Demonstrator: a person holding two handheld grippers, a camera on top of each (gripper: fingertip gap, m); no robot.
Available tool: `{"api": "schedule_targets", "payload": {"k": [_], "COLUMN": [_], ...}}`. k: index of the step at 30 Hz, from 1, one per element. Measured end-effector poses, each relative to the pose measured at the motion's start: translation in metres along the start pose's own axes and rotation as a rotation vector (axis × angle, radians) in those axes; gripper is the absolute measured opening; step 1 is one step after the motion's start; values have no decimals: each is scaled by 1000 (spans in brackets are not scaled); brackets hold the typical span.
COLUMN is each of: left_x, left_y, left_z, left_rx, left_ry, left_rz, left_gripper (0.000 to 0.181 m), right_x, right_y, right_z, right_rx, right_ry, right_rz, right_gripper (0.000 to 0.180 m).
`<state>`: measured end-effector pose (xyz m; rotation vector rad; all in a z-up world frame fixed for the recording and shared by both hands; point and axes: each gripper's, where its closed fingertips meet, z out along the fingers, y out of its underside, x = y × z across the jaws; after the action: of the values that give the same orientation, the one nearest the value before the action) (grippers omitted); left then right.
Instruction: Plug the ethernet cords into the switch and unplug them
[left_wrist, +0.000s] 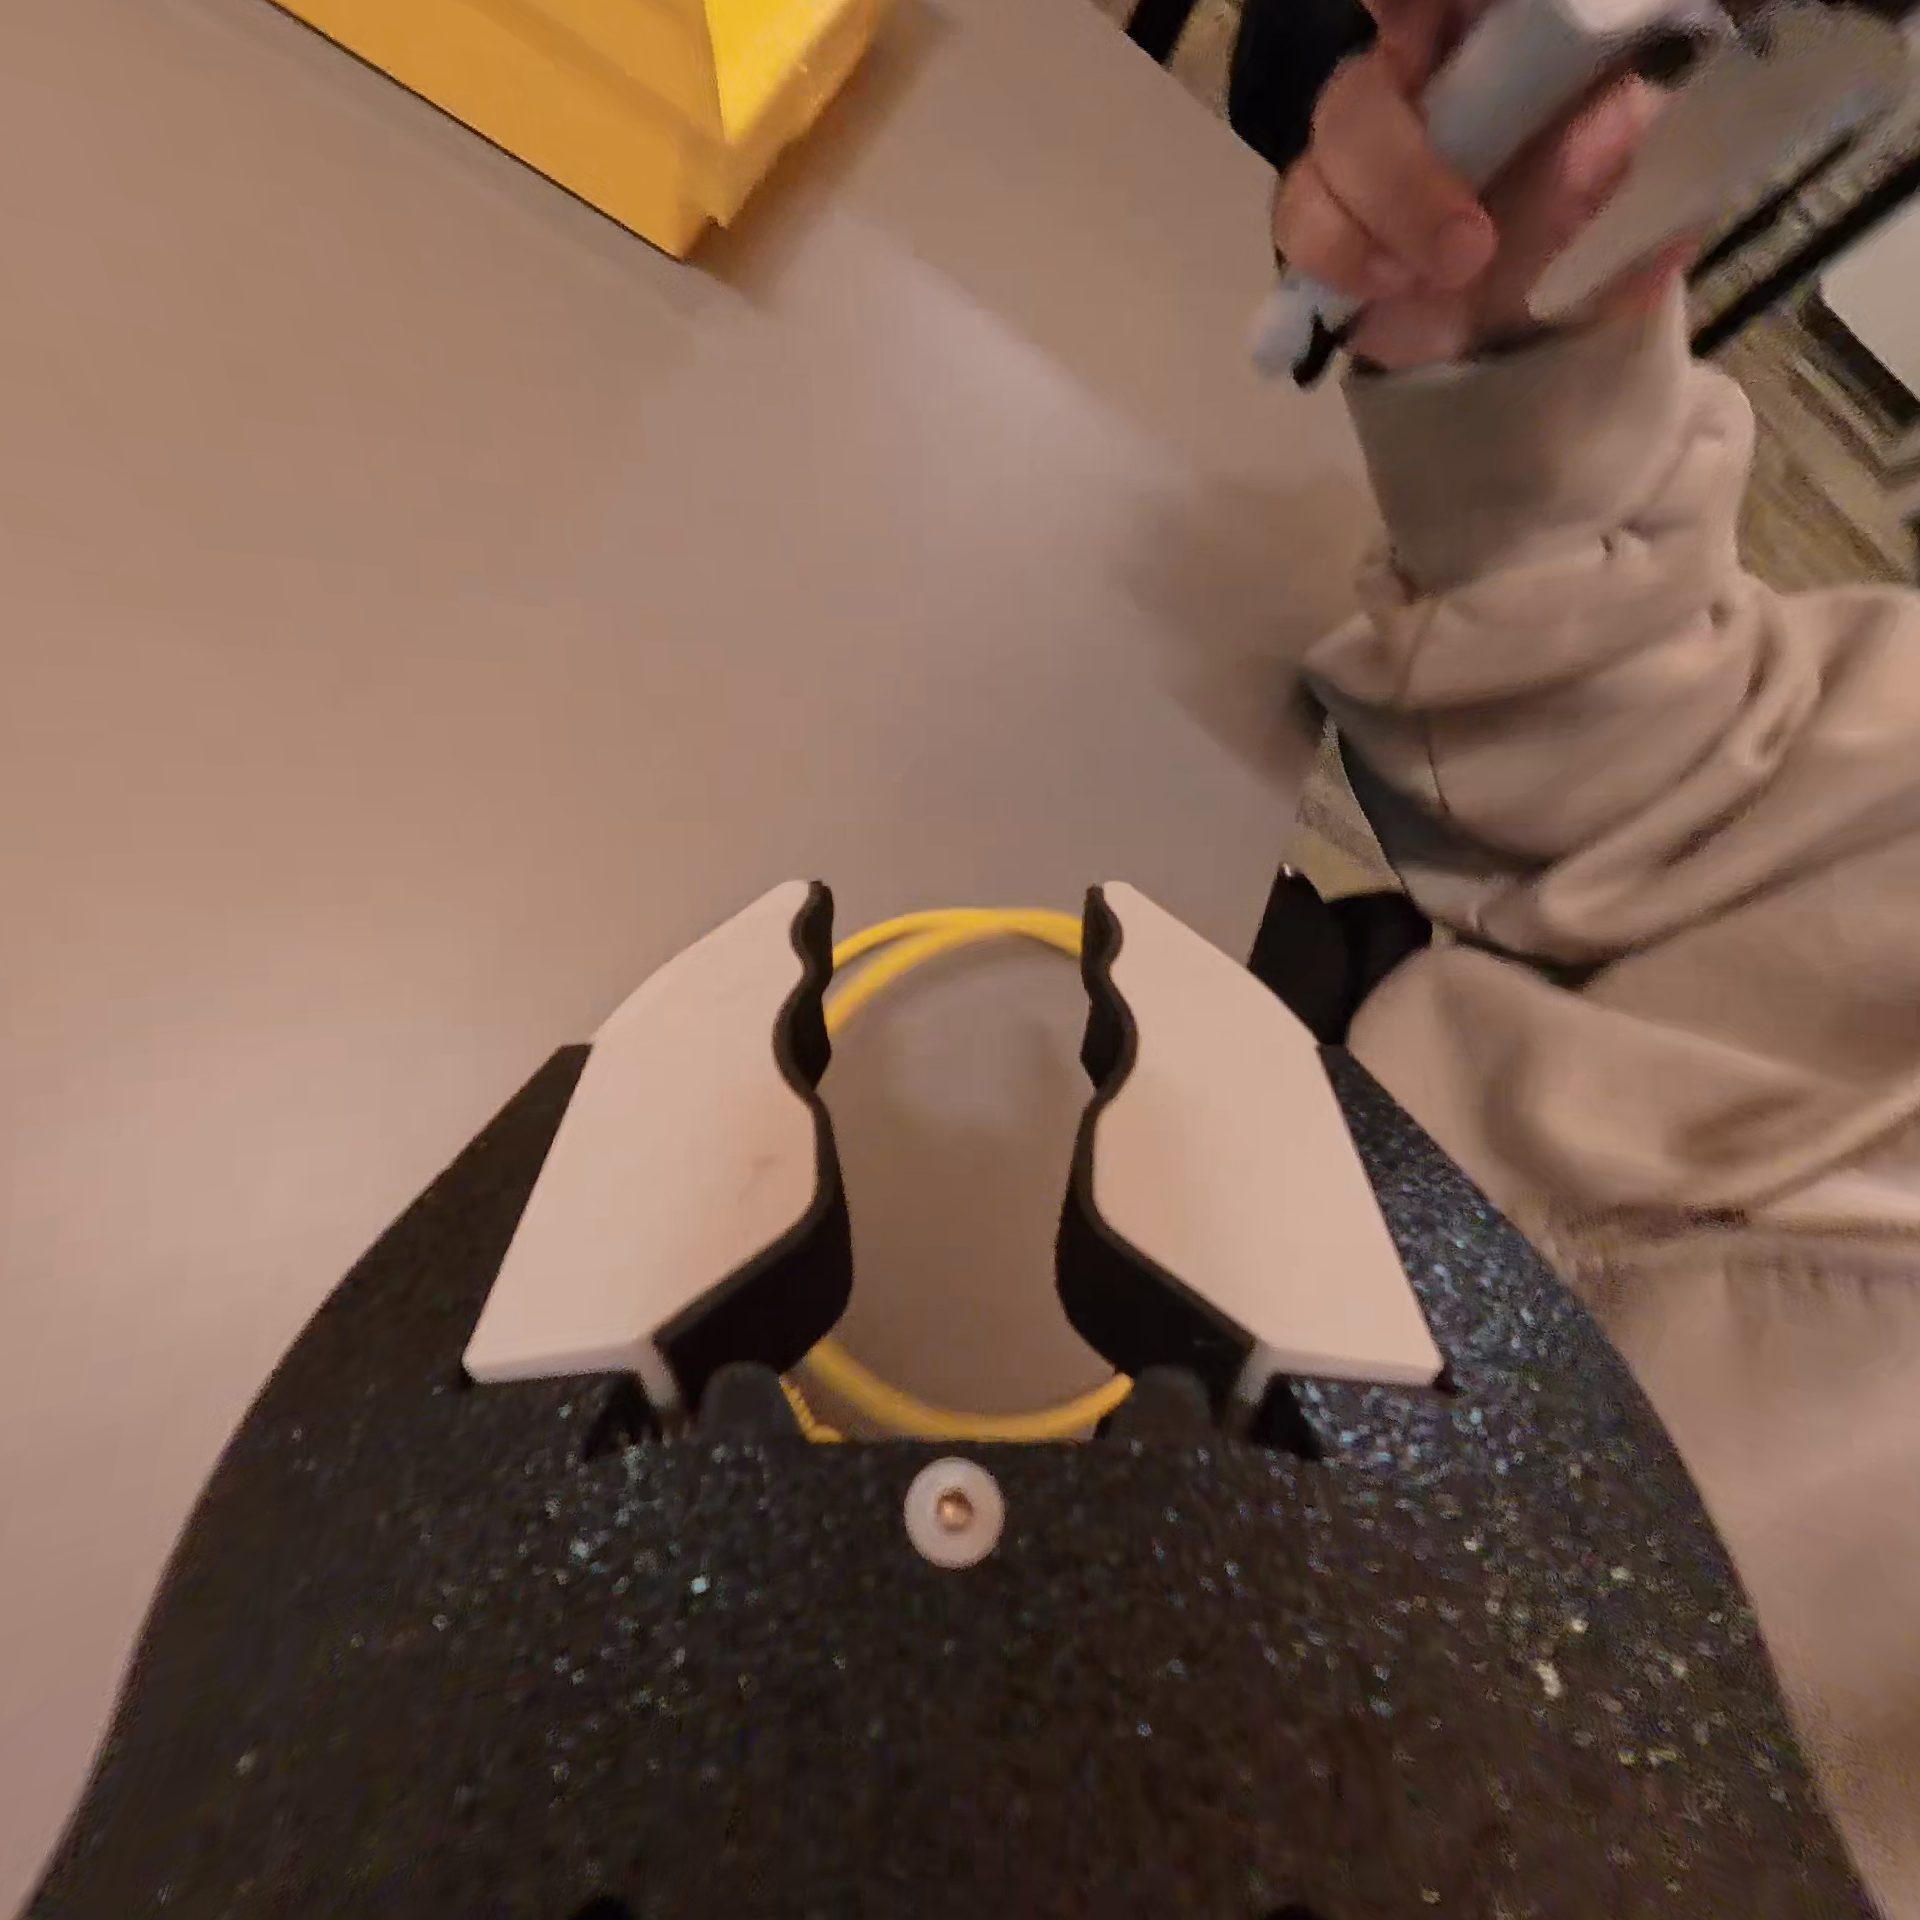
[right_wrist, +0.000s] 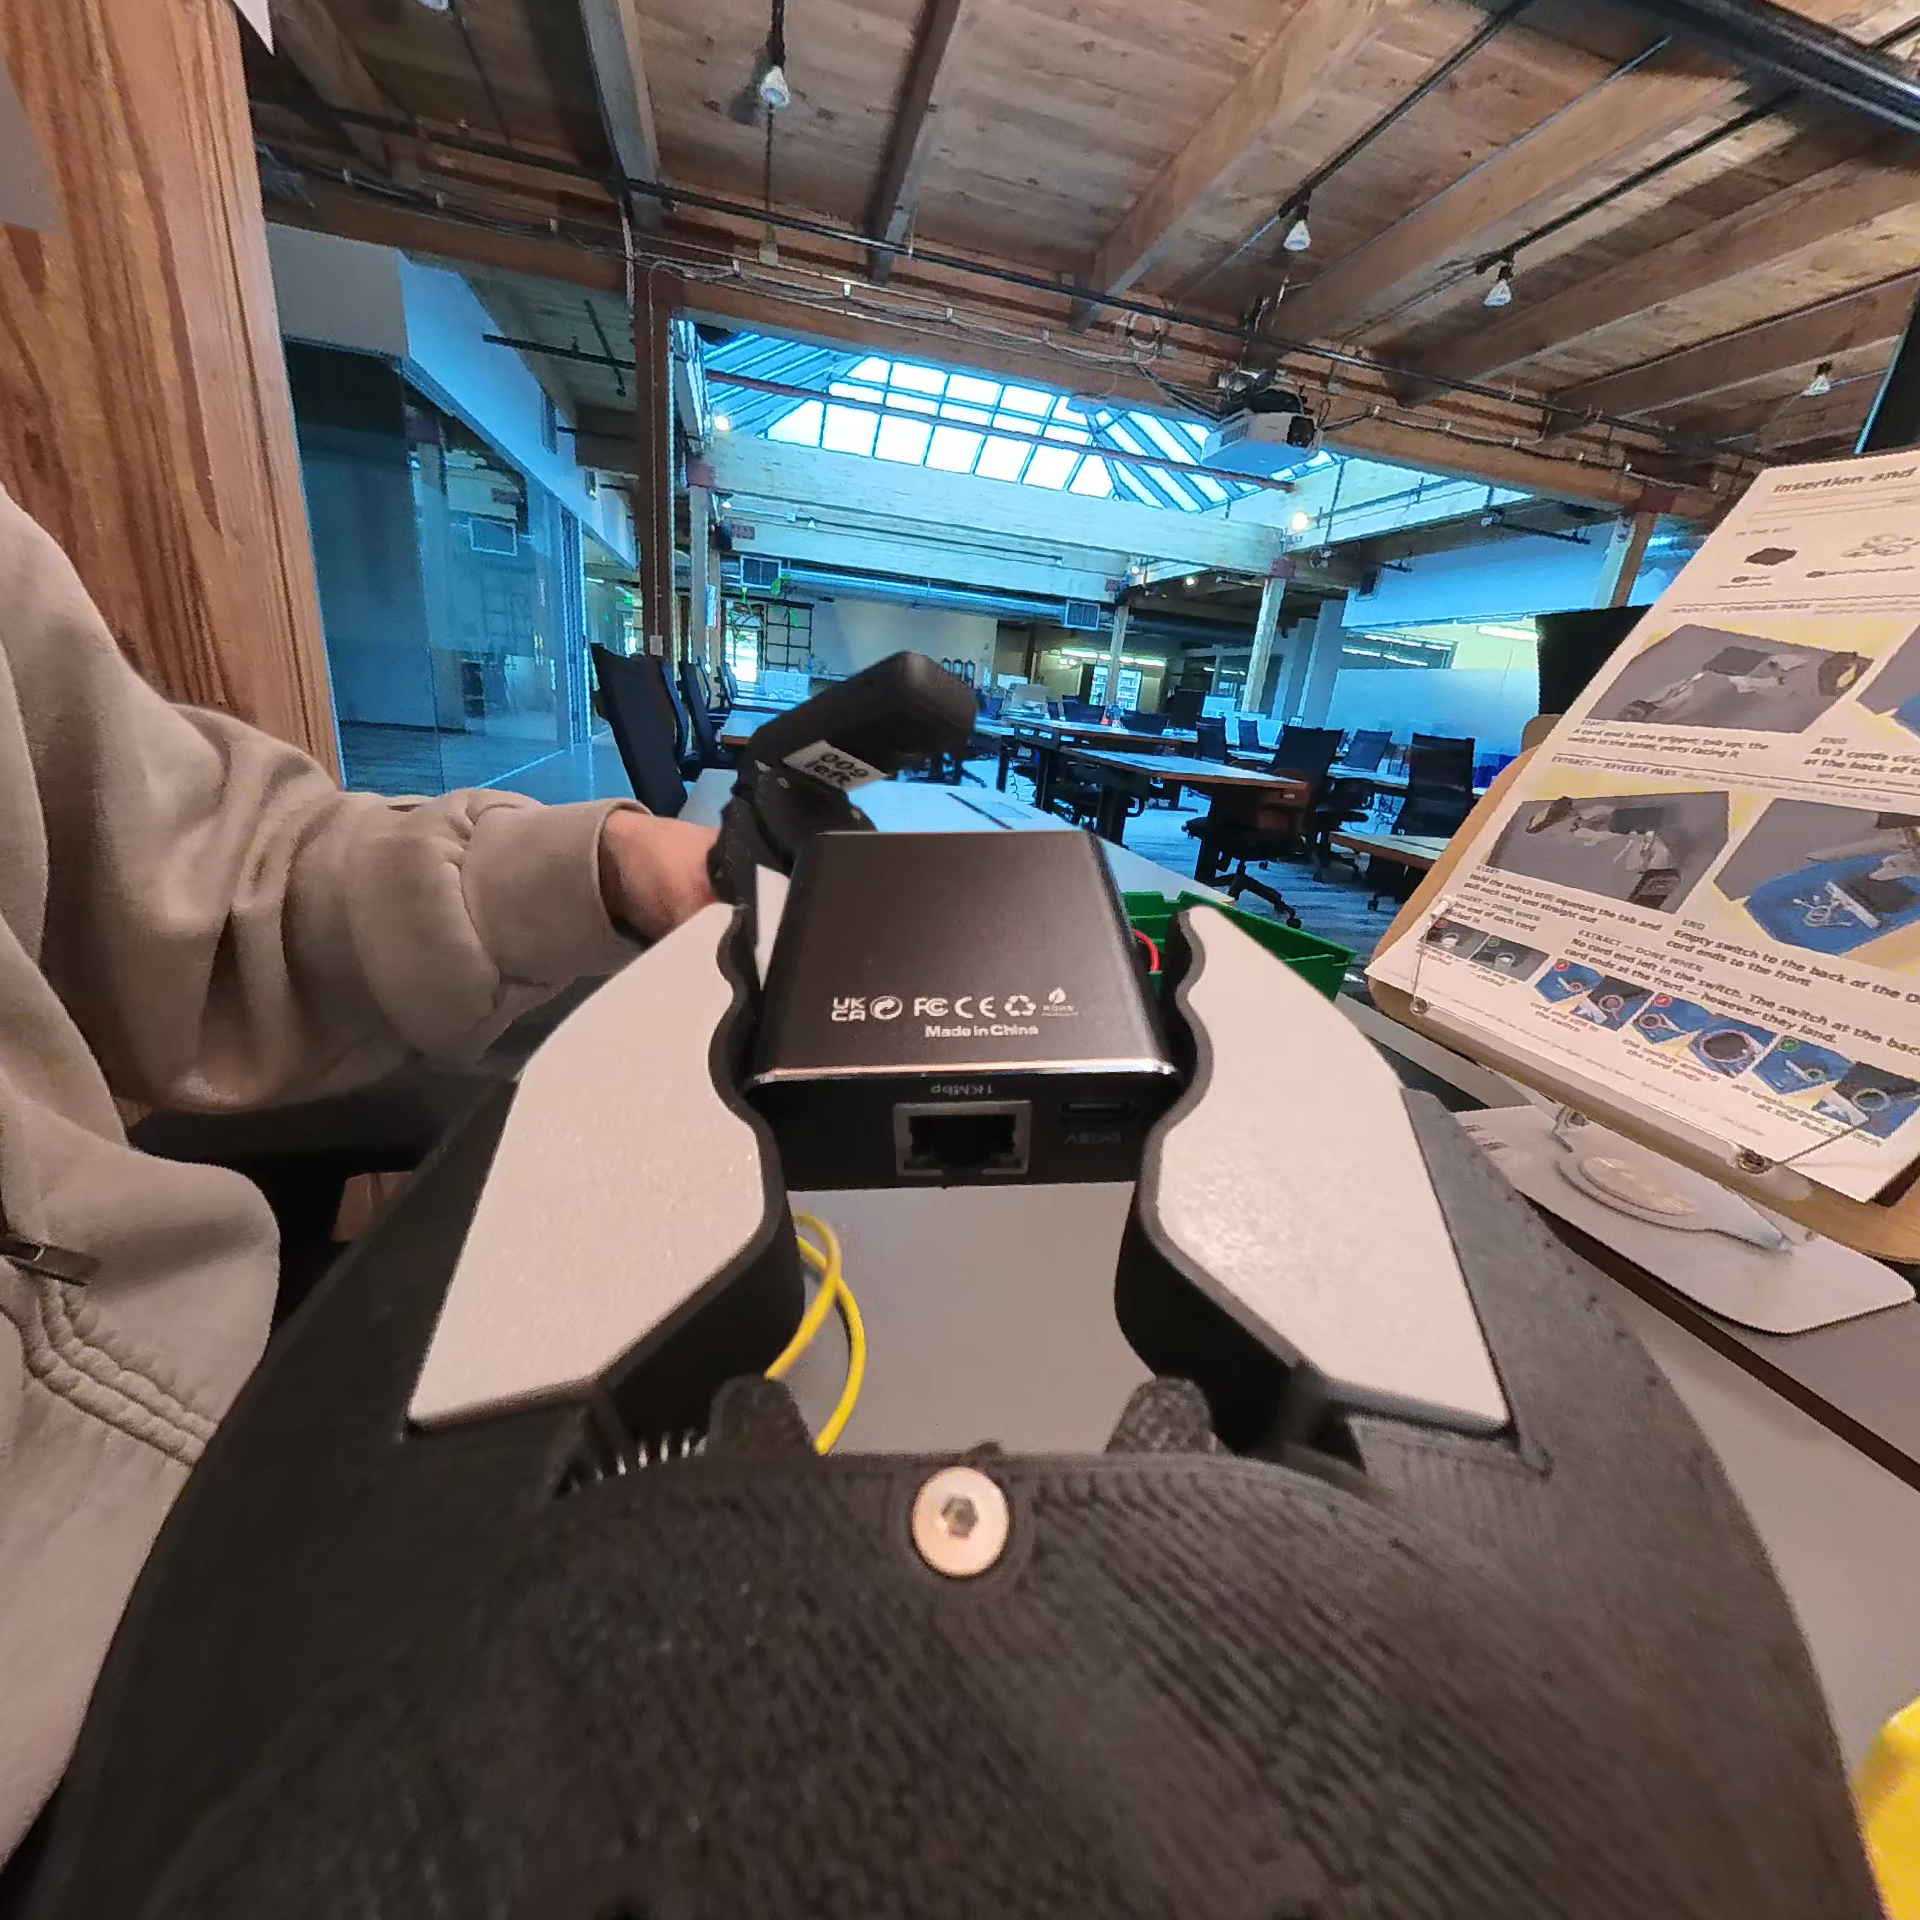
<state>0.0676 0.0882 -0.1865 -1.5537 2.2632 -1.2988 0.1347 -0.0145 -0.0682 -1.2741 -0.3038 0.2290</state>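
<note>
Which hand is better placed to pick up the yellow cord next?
Left. Its tongs are open and empty directly above the yellow cord on the table; the right tongs are shut on the switch.

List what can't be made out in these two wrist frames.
- Yellow cord: ends hidden, left wrist view, by the open left gripper.
- Switch far face: right wrist view, turned away; right gripper holds it.
- Yellow box: cut off by top edge.
</note>
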Motion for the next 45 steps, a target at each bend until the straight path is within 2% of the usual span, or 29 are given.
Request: {"api": "schedule_targets", "payload": {"k": [2,5,9,11,14,15,16,19,20,22,24,25,27,29,31,33,36,38,41,44,45], "left_x": [5,8,-19,-43,-35,-45,-58,-82,-95,-142,-184,-193,-198,-191,-176,-162,-151,-140,-103,-46,-35], "left_y": [24,76,127,127,105,101,98,81,73,62,66,70,76,83,83,82,111,129,126,121,111], "left_z": [-9,-12,-7,2,36,44,49,59,60,44,16,8,-2,-9,-18,-30,-40,-30,-3,26,31], "left_rx": [-72,-236,-410,-436,-325,-337,-360,-336,-314,-298,-294,-254,-163,-134,-129,-152,-357,-434,-397,-433,-424], "left_ry": [45,26,-170,-302,-193,-233,-280,-305,-335,-544,-737,-742,-690,-626,-561,-538,-504,-447,-337,-137,-125], "left_rz": [73,253,528,486,378,374,390,361,338,268,78,-40,-215,-270,-191,-5,178,188,224,239,267], "left_gripper": [48,46,45,44,50,35,10,6,7,6,5,5,6,11,15,11,9,4,0,4,5], "right_x": [-1,-1,-3,-2,-2,-3,-4,-6,-6,-6,-4,-3,-3,-1,1,3,5,4,5,7,7], "right_y": [1,1,2,5,9,10,10,10,10,9,8,8,7,8,9,10,11,11,10,9,9], "right_z": [1,2,4,7,11,12,14,14,13,11,9,8,6,4,2,1,0,0,-1,-3,-5], "right_rx": [-7,-6,-2,-7,-14,-17,-20,-33,-36,-31,-28,-29,-33,-38,-37,-36,-32,-29,-32,-33,-32], "right_ry": [-3,-6,-20,-22,-28,-34,-36,-35,-32,-30,-22,-18,-16,-10,-4,-2,1,-3,3,13,15], "right_rz": [-3,-2,8,16,22,24,23,8,4,4,6,5,-1,-4,0,7,14,16,11,8,8], "right_gripper": [75,76,76,75,76,76,76,75,75,75,75,75,75,75,75,75,75,75,76,76,76]}}
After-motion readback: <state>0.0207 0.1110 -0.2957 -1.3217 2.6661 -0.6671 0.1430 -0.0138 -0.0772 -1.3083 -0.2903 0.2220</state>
